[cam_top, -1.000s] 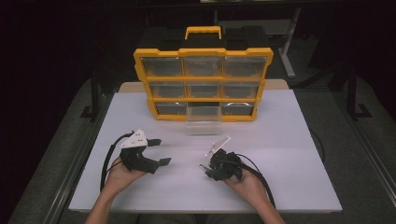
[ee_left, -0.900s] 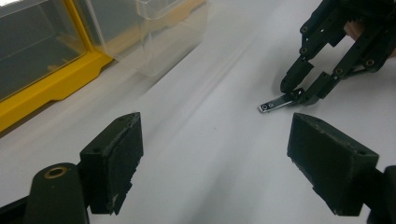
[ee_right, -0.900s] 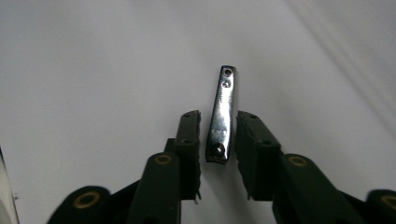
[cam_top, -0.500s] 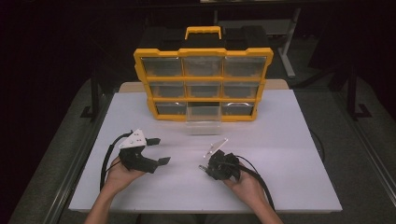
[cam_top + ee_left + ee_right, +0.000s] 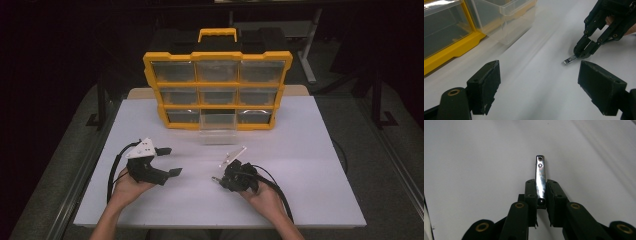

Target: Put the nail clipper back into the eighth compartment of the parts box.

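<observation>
A slim, shiny metal strip [image 5: 540,178] with small holes near its far end sits clamped between the two black jaws of the right gripper [image 5: 541,192]; those jaws have just been closing, and the pads now press on both long sides of the strip. Its near end is hidden between the pads, while the free end sticks out over the white table [image 5: 474,157]. In the left gripper view the same strip [image 5: 571,60] pokes from the right gripper [image 5: 584,51] low over the tabletop, though whether its tip touches the surface is hard to tell. From the high view the strip [image 5: 216,179] is only a tiny glint in front of the right gripper [image 5: 222,180], near the table's front middle. The left gripper [image 5: 170,161] rests in the person's left hand [image 5: 127,187] well apart from it, jaws wide apart with nothing between them; their blocky pads [image 5: 486,87] look matte and rough. At the back of the table stands a yellow plastic organiser box [image 5: 218,90] with clear compartments and a carrying handle. One clear drawer [image 5: 217,124] is pulled out from the bottom row's middle slot; what the drawers contain cannot be made out.
</observation>
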